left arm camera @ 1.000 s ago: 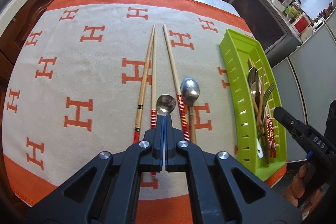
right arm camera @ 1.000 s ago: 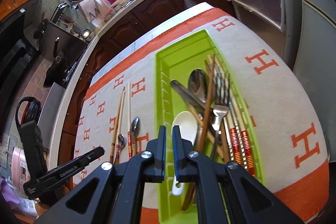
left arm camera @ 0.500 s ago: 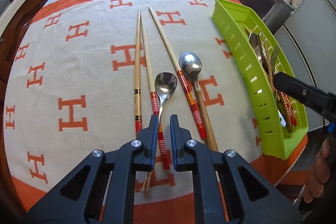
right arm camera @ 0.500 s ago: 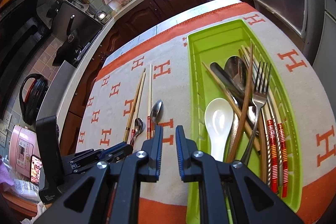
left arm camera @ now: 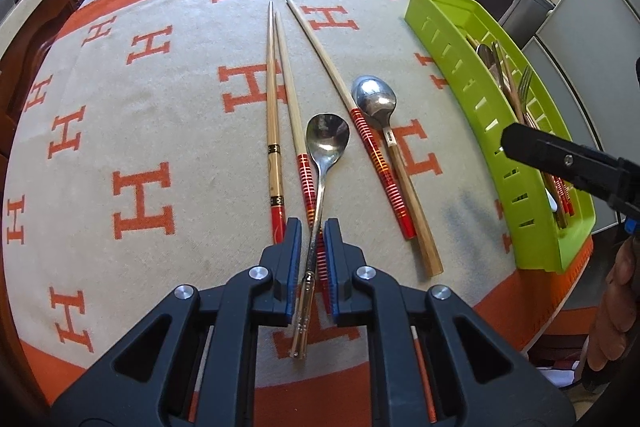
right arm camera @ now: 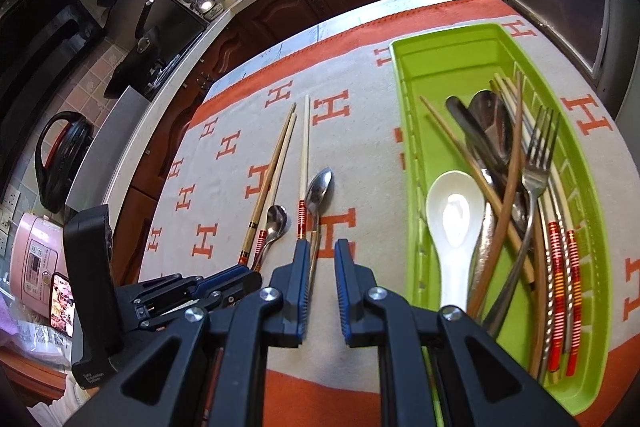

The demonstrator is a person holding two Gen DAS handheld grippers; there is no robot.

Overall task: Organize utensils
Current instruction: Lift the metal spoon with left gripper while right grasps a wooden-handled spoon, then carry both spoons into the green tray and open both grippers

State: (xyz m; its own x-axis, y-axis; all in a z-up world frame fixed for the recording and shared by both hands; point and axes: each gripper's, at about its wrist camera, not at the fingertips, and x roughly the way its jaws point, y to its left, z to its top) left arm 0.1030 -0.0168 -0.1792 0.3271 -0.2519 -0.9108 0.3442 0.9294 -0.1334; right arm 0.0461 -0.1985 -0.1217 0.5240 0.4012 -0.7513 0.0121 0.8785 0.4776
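Left gripper point(left arm camera: 308, 227) hovers low over the cloth-covered desk point(left arm camera: 160, 115), jaws parted only a little, straddling the thin handle of the all-metal spoon point(left arm camera: 326, 143). The blue pads stand just off either side of the handle; no contact visible, nothing held.

Right gripper point(right arm camera: 320, 251) is likewise slightly parted and empty, poised over the cloth just left of the green tray point(right arm camera: 404, 147); a wooden handle runs beside its left finger without being clamped.

Loose on the cloth, lying roughly parallel:
- plain chopstick with black bands point(left arm camera: 272, 107), far left
- red-striped chopstick point(left arm camera: 294, 115), partly under the spoon's handle
- long red-striped chopstick point(left arm camera: 360, 123)
- wooden-handled spoon point(left arm camera: 380, 107), nearest the tray

The tray already holds a white ceramic spoon point(right arm camera: 452, 219), a fork point(right arm camera: 536, 167), spoons and more chopsticks.

Handling, as judged:
- Metal spoon: light, rigid, polished, likely slippery. The handle is narrow and rounded, so the pads need to close square across it. A hold near mid-handle, toward the bowl, should limit swing from the heavier bowl end.
- It crosses the red-striped chopstick, so a low pinch risks catching both or rolling the chopstick aside.
- Chopsticks: very light, stiff, prone to rolling; the lacquered ends look slicker than bare wood.
- The soft cloth gives a little, helping the fingertips get under a thin handle.
- The ceramic spoon is the one fragile piece; drops into the tray want care.
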